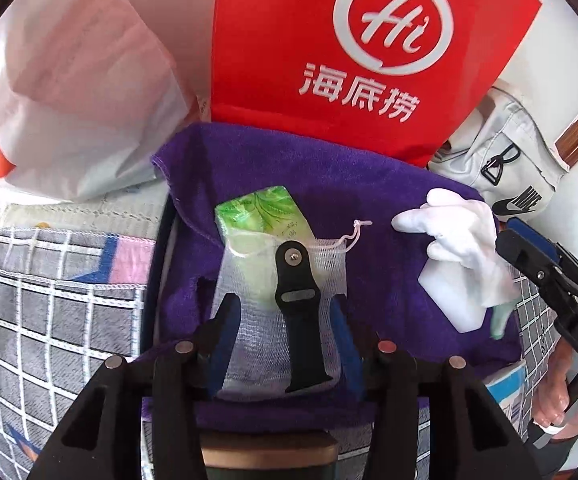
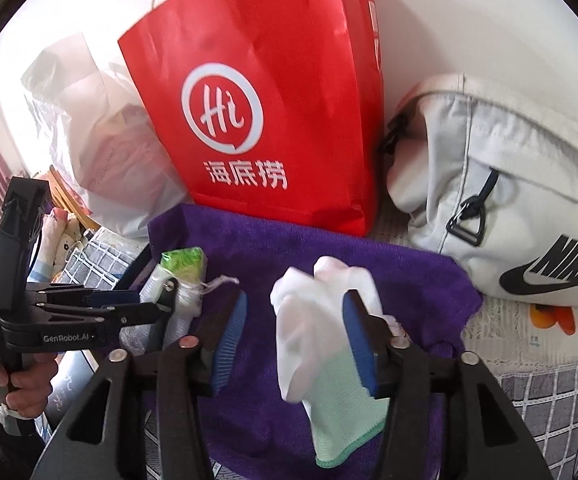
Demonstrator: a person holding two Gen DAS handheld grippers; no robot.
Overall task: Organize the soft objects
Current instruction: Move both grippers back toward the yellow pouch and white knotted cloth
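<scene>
The left gripper stands spread around the mesh pouch on the purple towel, while the right gripper, also spread, touches the white glove; closing seems next

A bed with a grey checked cover carries everything. A purple towel lies spread on it. Behind stand a red paper bag, a white plastic bag and a white Nike bag

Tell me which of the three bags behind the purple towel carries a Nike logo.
The grey bag on the right; the red bag shows a "Hi" logo, and the white plastic bag sits left.
</scene>
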